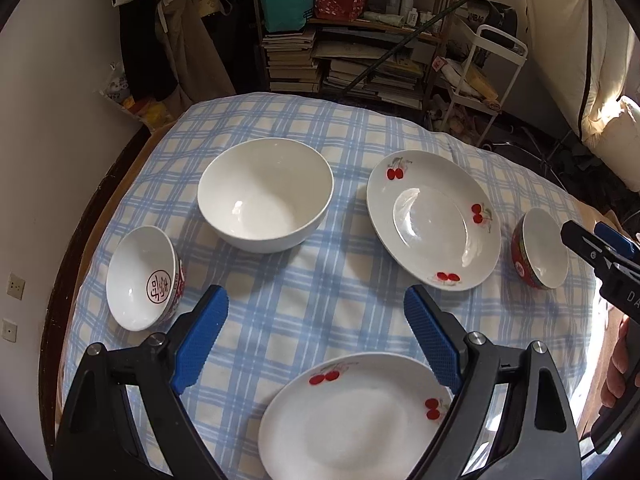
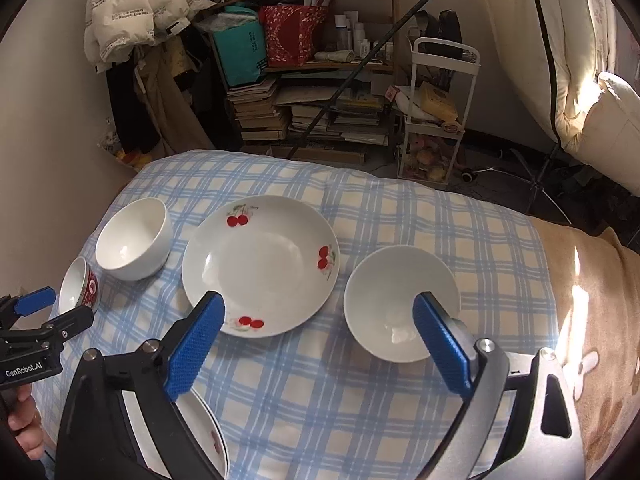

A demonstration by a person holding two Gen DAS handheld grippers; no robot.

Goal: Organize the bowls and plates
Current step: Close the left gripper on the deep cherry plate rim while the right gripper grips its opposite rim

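On the blue checked cloth stand a large white bowl (image 1: 266,194) (image 2: 134,238), a cherry-patterned plate (image 1: 434,220) (image 2: 260,264), a second cherry plate (image 1: 352,416) (image 2: 208,436) near the front, a small red-sided bowl (image 1: 142,278) (image 2: 78,286) at the left and another small red-sided bowl (image 1: 542,254) (image 2: 400,302) at the right. My left gripper (image 1: 316,338) is open and empty, above the near plate. My right gripper (image 2: 318,344) is open and empty, between the far plate and the right bowl.
A bookshelf (image 2: 304,92) with stacked books and bags stands behind the table. A white cart (image 2: 438,112) is beside it. A pole (image 2: 360,64) leans against the shelf. A brown blanket (image 2: 592,320) covers the right end.
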